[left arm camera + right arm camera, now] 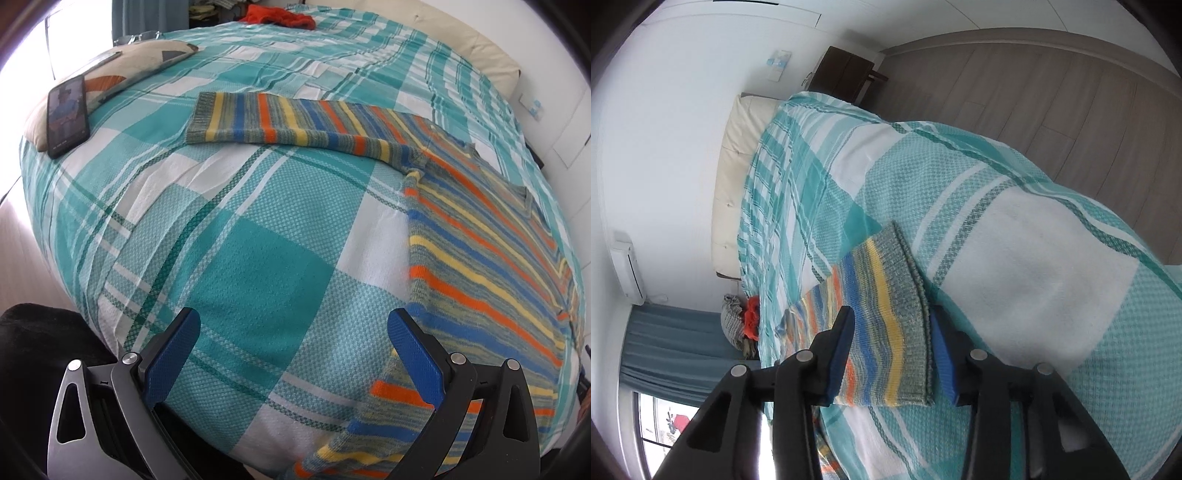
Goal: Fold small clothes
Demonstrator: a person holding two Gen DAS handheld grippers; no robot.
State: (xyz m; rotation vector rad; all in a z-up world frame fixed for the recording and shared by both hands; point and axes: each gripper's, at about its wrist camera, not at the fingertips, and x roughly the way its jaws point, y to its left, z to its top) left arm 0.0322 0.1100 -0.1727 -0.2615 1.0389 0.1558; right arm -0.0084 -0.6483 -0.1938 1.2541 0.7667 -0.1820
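A striped knit sweater in blue, orange, yellow and grey lies flat on the teal plaid bed cover. One sleeve stretches out to the left. My left gripper hovers open over the cover, its right finger just above the sweater's lower edge, nothing between its fingers. In the right wrist view, the other sleeve's grey cuff lies flat on the cover between the blue pads of my right gripper. The fingers straddle the cuff, which is not bunched or lifted.
A phone rests on a patterned pillow at the far left. A red garment lies at the far end of the bed. A cream headboard, a dark nightstand and wooden floor border the bed.
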